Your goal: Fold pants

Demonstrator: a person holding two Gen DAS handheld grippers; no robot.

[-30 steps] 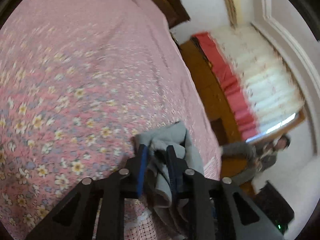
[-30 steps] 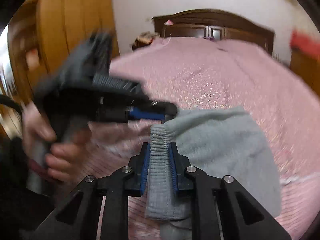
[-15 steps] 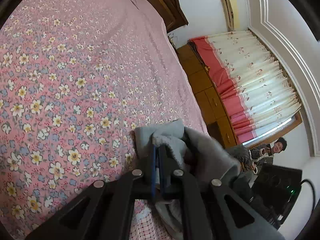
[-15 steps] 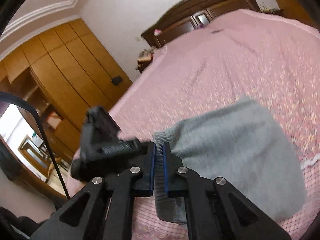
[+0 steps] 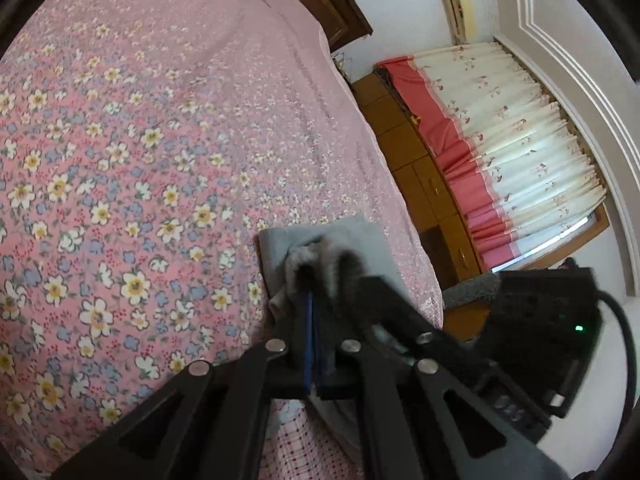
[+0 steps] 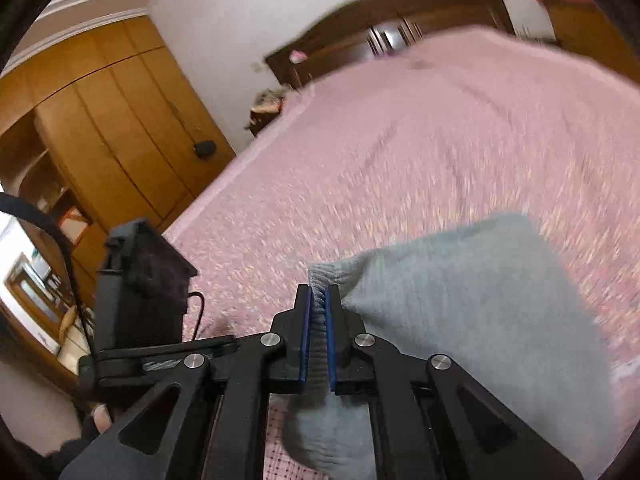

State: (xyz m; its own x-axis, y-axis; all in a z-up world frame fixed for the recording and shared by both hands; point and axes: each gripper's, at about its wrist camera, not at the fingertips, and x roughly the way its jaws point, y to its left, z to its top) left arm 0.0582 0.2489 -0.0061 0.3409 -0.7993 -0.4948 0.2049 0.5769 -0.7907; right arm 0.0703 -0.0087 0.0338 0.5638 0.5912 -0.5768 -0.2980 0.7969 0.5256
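Since a second ago both have closed tighter: left gripper [image 5: 313, 312] and right gripper [image 6: 318, 300] pinch grey pants [image 6: 460, 300] over the bedspread [image 5: 160, 140]; fold under way.

We see a bed [image 5: 168, 128] under a pink flowered cover. Grey pants [image 6: 472, 304] lie folded on it near our edge

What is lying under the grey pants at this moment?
Under the grey pants lies the pink flowered bedspread, visible all around them. The part directly beneath is covered, so anything there cannot be seen. Both grippers, left and right, pinch the fabric.
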